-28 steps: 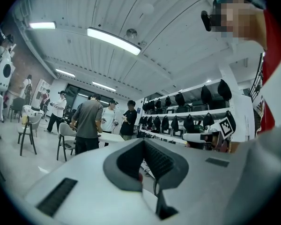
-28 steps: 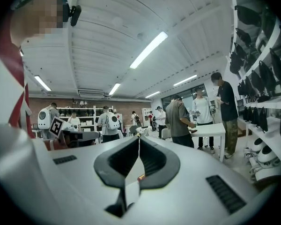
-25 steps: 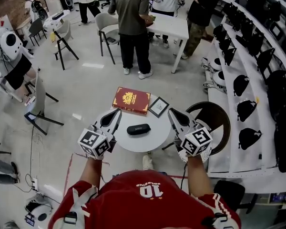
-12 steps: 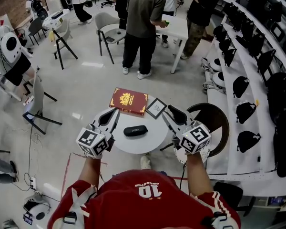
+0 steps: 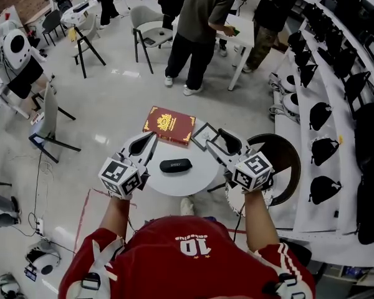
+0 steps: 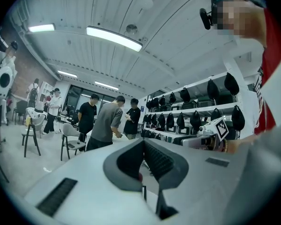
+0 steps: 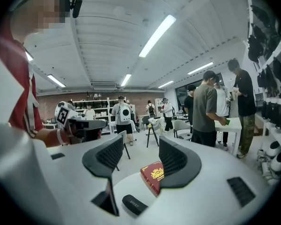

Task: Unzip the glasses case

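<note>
Head view, case: the glasses case (image 5: 175,165) is lying flat near the middle of the round surface (image 5: 182,183), closed, with a red book (image 5: 169,124) sitting beyond it.
Head view, grippers: the left gripper (image 5: 152,139) is hovering left of the case and the right gripper (image 5: 219,141) right of it, neither touching it.
Left gripper view, fingers: the left gripper (image 6: 143,142) is keeping its fingers clenched on nothing; the case is not showing here.
Right gripper view, fingers: the right gripper (image 7: 141,146) has just been opening and is standing released and empty. The case (image 7: 134,204) is lying below the fingers, the book (image 7: 153,176) behind it.
Handling, judged: the case is looking small, light and smooth-shelled, so it is likely sliding if tugged.
Hold, judged: one gripper pinning the case across its narrow width, the other taking the zip pull, which is too small to make out.
</note>
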Action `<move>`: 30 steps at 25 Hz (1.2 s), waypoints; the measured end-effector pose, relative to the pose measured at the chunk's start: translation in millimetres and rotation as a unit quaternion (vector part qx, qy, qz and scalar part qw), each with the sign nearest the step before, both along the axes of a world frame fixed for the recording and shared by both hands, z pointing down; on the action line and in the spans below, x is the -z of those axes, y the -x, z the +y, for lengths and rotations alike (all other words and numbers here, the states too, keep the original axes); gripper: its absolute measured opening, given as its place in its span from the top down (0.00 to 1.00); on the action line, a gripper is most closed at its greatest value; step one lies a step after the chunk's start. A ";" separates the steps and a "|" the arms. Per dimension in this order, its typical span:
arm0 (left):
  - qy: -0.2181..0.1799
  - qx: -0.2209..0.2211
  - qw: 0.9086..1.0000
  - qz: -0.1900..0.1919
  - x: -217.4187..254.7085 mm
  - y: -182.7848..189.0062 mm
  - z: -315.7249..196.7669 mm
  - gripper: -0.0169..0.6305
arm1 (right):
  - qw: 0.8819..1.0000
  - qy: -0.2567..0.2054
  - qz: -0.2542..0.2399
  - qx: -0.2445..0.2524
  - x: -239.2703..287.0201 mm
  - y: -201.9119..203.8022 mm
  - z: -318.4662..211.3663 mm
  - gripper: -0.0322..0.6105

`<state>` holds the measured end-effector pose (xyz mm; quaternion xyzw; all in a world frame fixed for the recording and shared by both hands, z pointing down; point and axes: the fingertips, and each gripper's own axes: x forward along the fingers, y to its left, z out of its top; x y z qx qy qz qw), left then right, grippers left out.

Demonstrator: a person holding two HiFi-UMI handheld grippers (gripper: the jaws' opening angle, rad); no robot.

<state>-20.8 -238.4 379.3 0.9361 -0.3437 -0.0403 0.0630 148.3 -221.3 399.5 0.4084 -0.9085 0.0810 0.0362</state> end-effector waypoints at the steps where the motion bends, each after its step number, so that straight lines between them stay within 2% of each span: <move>1: 0.000 0.002 1.000 -0.002 -0.5 -0.7 -1.4 0.96 | 1.000 0.003 0.000 0.002 -3.3 -0.7 -3.6 0.59; 9: -0.001 0.025 1.000 -0.004 -5.1 -1.6 -6.6 0.96 | 0.998 0.033 0.025 0.045 -41.1 0.4 -24.2 0.58; 19: 0.008 0.055 0.998 -0.017 -25.9 -7.3 -8.9 0.96 | 0.987 0.106 0.068 0.105 -132.3 6.8 -47.9 0.58; 25: 0.026 0.077 0.996 -0.020 -36.9 -4.2 -5.4 0.96 | 0.968 0.149 0.107 0.169 -188.0 34.3 -48.6 0.58; 30: 0.041 0.096 0.994 -0.032 -48.0 3.2 3.3 0.96 | 0.940 0.192 0.156 0.233 -244.5 59.5 -38.5 0.58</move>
